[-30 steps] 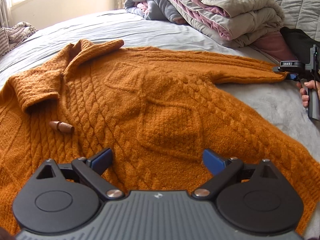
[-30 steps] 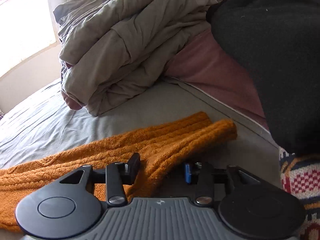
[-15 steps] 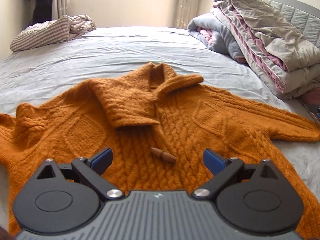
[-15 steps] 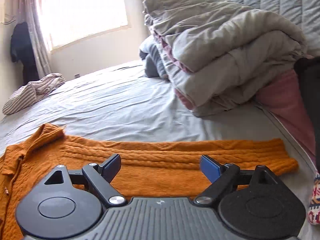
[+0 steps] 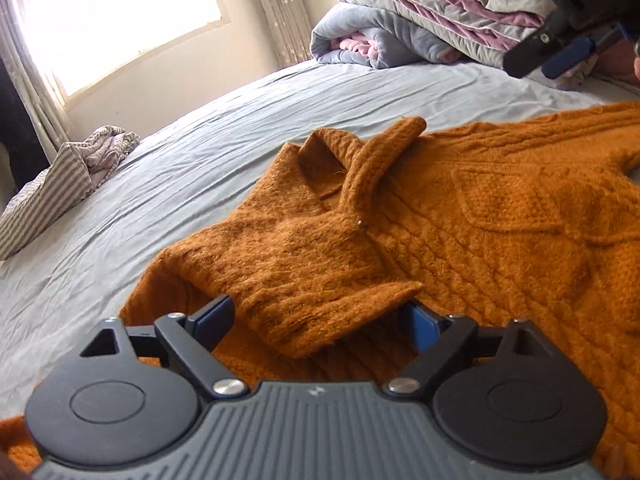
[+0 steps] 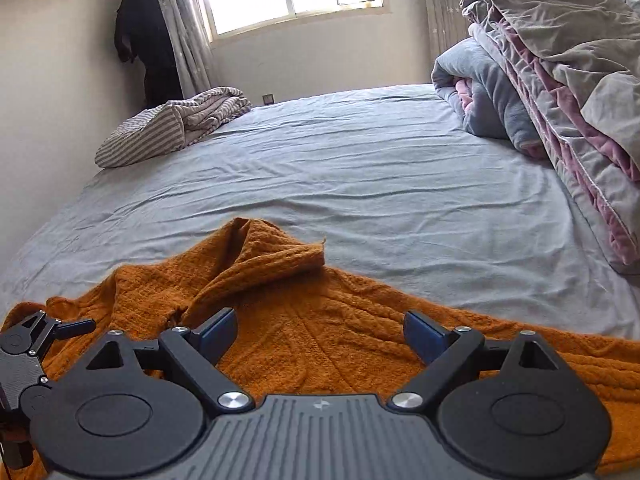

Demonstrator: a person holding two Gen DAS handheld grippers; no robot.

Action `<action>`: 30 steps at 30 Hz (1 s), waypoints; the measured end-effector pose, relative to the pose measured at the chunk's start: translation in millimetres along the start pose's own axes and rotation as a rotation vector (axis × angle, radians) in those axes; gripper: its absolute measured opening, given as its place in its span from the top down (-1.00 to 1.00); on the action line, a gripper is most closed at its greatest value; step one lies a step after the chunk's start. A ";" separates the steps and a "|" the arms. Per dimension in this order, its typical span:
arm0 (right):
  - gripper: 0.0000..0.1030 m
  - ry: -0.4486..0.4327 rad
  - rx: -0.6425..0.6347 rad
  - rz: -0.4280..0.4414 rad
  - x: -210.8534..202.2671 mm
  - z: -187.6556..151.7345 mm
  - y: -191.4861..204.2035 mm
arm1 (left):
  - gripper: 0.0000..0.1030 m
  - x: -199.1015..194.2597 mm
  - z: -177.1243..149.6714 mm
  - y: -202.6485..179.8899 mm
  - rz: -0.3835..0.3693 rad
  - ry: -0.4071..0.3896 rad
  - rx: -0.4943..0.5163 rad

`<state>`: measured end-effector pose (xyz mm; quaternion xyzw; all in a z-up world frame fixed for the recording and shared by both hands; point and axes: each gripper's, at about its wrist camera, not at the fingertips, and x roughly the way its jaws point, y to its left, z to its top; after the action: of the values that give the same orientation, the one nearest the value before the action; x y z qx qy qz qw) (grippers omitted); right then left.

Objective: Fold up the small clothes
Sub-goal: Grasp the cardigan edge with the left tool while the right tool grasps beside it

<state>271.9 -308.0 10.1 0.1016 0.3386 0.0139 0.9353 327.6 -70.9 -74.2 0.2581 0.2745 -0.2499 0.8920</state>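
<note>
An orange cable-knit sweater [image 5: 500,240] lies spread front-up on the grey bed sheet [image 5: 160,184]. Its folded-over collar flap [image 5: 320,280] sits between the blue pads of my left gripper [image 5: 318,320]. Those jaws are closing around the flap, and I see no pad pressing on it. My right gripper [image 6: 318,332] hovers open above the sweater's [image 6: 320,320] shoulder, just behind the raised collar [image 6: 260,248], with nothing gripped. It also shows at the top right of the left wrist view, right gripper [image 5: 560,54]. The left gripper's black housing [image 6: 20,364] is at the lower left of the right wrist view.
Folded grey and pink quilts [image 6: 560,80] are stacked along the bed's right side. A striped blanket [image 6: 172,128] is bunched at the far left corner. Beyond the collar stretches bare sheet [image 6: 360,184]. A window and a dark hanging garment [image 6: 140,40] lie behind.
My right gripper let go of the sleeve cuff, opened wide and swung left and up to the shoulder. My left gripper moved from the sweater's chest to the collar flap, jaws narrowing.
</note>
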 end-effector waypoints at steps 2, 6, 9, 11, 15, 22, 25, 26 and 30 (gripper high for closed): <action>-0.78 0.007 0.000 0.016 14.0 4.5 9.4 | 0.14 5.8 4.1 -0.1 0.025 -0.008 0.008; -0.78 0.009 -0.009 0.015 44.3 9.9 29.8 | 0.86 0.7 11.2 36.1 0.007 -0.105 -0.206; -0.77 0.014 -0.026 0.019 61.2 8.6 41.8 | 0.92 -8.0 9.0 77.8 0.033 -0.193 -0.450; -0.77 0.011 -0.037 0.019 68.8 7.4 46.9 | 0.93 -9.3 0.9 107.2 0.108 -0.211 -0.617; -0.76 -0.003 -0.054 0.011 81.3 8.3 53.0 | 0.64 12.6 -17.4 148.1 0.319 -0.026 -0.794; -0.72 -0.024 -0.122 0.026 92.0 15.5 55.6 | -0.27 12.0 -21.5 154.1 0.331 0.023 -0.681; -0.54 -0.019 -0.237 0.030 105.6 19.4 66.8 | -0.31 13.2 -11.4 146.9 0.318 -0.033 -0.529; -0.39 -0.013 -0.259 0.025 110.8 21.1 70.3 | -0.31 16.1 -7.5 145.0 0.321 -0.042 -0.490; -0.15 -0.006 -0.329 0.029 135.8 32.3 85.8 | -0.31 32.5 4.2 155.0 0.277 -0.064 -0.446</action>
<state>400.7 -217.0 -34.2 -0.0479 0.3274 0.0824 0.9401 443.7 31.8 -41.2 0.0824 0.2564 -0.0667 0.9607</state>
